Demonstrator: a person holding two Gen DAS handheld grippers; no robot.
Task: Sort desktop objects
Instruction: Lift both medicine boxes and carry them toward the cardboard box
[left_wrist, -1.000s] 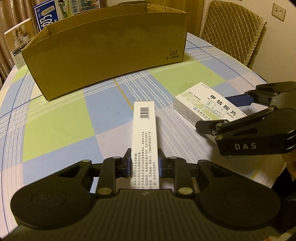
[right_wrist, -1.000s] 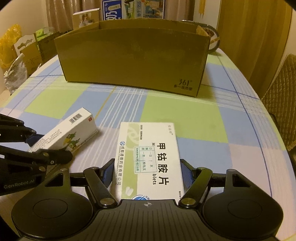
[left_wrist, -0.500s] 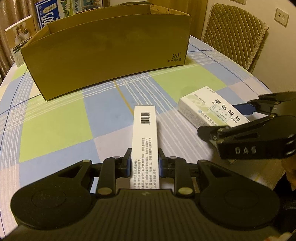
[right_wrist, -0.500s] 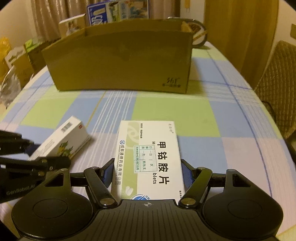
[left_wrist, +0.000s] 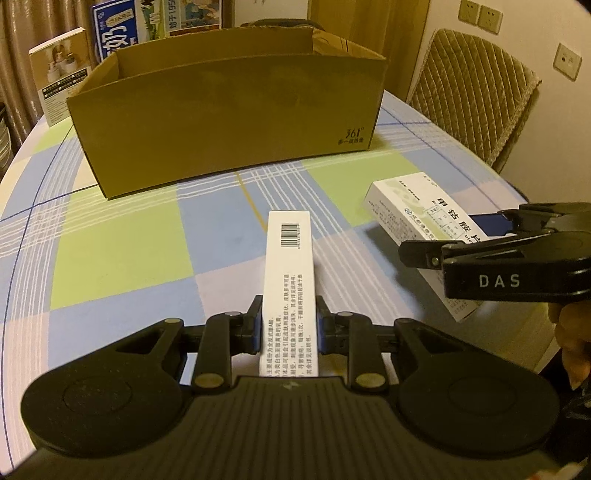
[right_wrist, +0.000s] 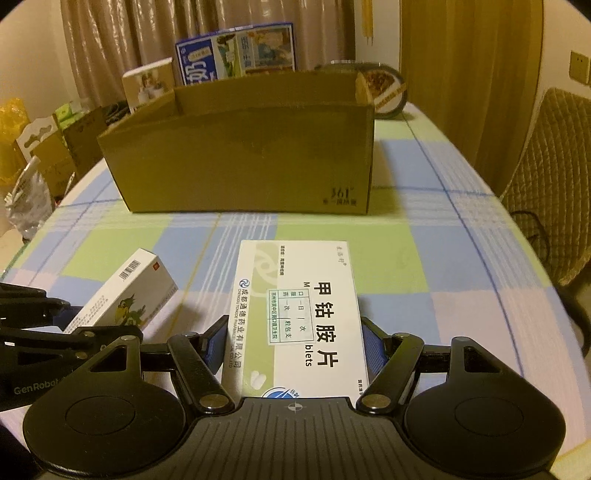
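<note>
Left wrist, narrow box (left_wrist: 289, 280) between jaws

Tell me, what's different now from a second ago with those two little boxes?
Both boxes have been lifted a little: the wide medicine box in the right gripper now hangs clear above the tablecloth, and the cardboard box shows its inside. Unchanged: the left gripper still clamps the narrow barcode box; nothing released.
</note>
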